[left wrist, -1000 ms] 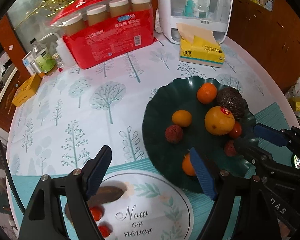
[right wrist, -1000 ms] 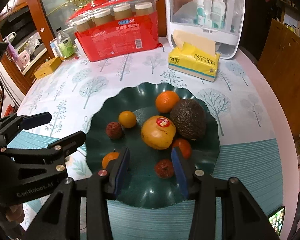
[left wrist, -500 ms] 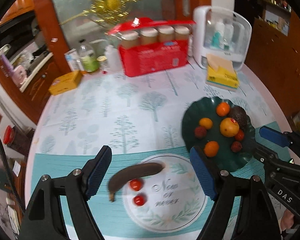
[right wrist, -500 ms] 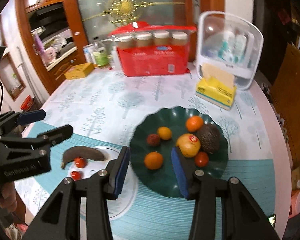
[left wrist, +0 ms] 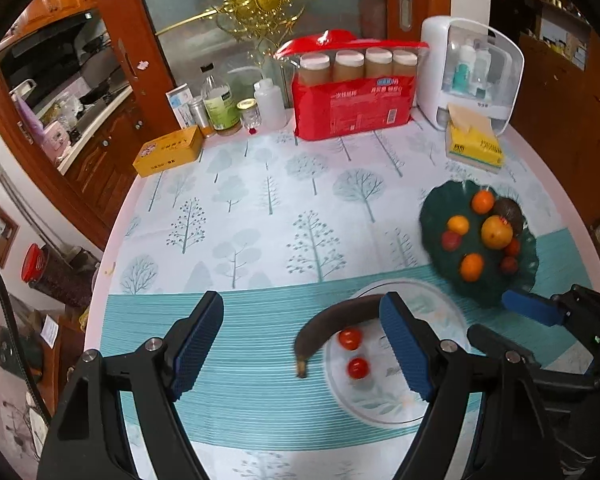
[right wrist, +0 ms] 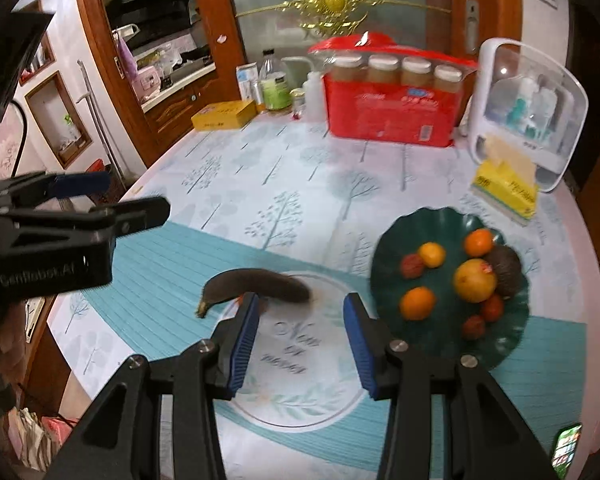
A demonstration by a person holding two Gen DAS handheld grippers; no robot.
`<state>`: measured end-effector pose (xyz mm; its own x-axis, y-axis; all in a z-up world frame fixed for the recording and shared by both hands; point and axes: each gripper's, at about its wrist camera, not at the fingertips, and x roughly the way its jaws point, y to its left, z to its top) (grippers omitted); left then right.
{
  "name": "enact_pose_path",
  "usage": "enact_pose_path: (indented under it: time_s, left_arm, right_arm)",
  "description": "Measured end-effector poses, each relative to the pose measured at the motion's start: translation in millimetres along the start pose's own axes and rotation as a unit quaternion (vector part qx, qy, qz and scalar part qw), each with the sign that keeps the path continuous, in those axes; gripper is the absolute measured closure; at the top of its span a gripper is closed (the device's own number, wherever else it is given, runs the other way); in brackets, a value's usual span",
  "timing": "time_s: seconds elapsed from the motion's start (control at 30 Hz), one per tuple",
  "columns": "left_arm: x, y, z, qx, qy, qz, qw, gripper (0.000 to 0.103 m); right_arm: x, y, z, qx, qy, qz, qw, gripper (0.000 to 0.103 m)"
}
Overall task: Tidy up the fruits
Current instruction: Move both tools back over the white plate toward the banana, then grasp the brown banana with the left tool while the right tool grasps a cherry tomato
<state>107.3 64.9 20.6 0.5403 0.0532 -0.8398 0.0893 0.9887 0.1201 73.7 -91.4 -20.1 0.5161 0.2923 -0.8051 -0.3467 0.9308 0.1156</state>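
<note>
Left wrist view shows the left gripper point(left wrist: 302, 340) tilted down over the tablecloth point(left wrist: 260, 208), jaws spread wide with nothing between them. Ahead lie a dark banana point(left wrist: 332, 320) and two tomatoes point(left wrist: 350, 338), the banana's far end and the tomatoes on a round printed mat point(left wrist: 388, 400). To the right a green plate point(left wrist: 432, 216) holds oranges and other fruit. From the right wrist, the right gripper point(right wrist: 300, 338) also points down, jaws apart and empty, just short of the banana.
</note>
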Motion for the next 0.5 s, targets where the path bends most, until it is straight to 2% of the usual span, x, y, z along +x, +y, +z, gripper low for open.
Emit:
enact_pose_path:
  time_s: [0.23, 0.5]
  left_arm:
    - [48.3, 25.4, -6.0, 0.055, 0.044, -0.045, 0.9965, 0.024]
    - [139.2, 14.7, -35.9, 0.135, 0.124, -0.124, 0.9753, 0.026]
  right_arm:
    - [41.8, 28.8, -9.6, 0.042, 0.032, -0.001, 0.999, 0.059]
    - [95.3, 38.9, -35.3, 0.111, 0.076, -0.016, 0.991, 0.059]
